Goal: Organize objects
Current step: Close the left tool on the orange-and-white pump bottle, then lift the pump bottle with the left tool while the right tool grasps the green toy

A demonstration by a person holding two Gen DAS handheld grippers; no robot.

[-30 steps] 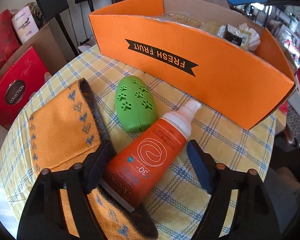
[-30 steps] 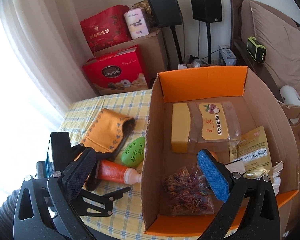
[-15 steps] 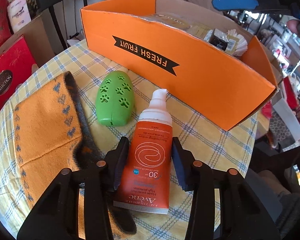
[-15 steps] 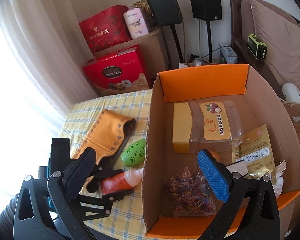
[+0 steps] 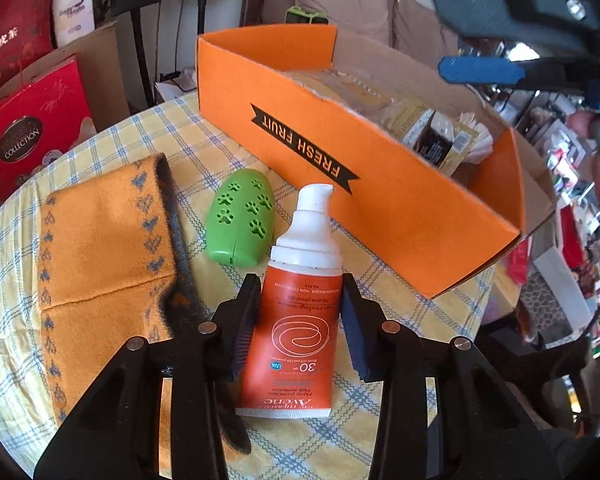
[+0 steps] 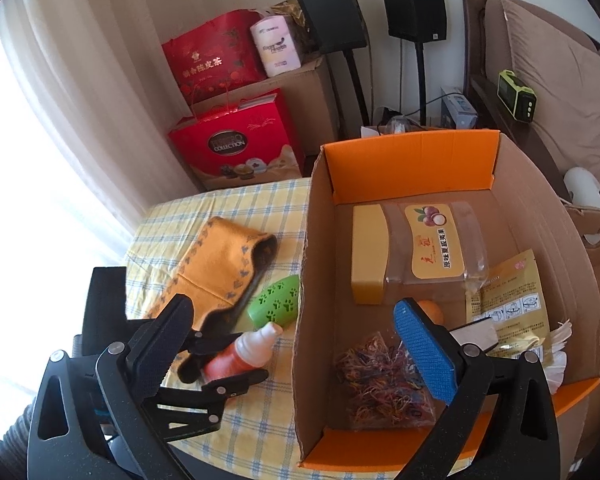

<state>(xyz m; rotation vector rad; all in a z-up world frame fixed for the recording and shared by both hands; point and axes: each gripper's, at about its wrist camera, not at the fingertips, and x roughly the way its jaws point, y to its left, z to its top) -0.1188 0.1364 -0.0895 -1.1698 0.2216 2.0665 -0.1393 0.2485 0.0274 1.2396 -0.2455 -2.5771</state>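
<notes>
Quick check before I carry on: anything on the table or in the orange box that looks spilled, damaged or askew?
No spill or damage shows. The orange box wall beside the green paw-print case has a ragged top edge. The left gripper is closing on the sunscreen bottle, squarely. The orange knit cloth lies folded.

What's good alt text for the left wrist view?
The left tongs, closing, press both pads on an orange sunscreen pump bottle above a yellow checked tablecloth. Behind it lie a green paw-print case, an orange knitted cloth and an orange "FRESH FRUIT" box already holding packets.
</notes>
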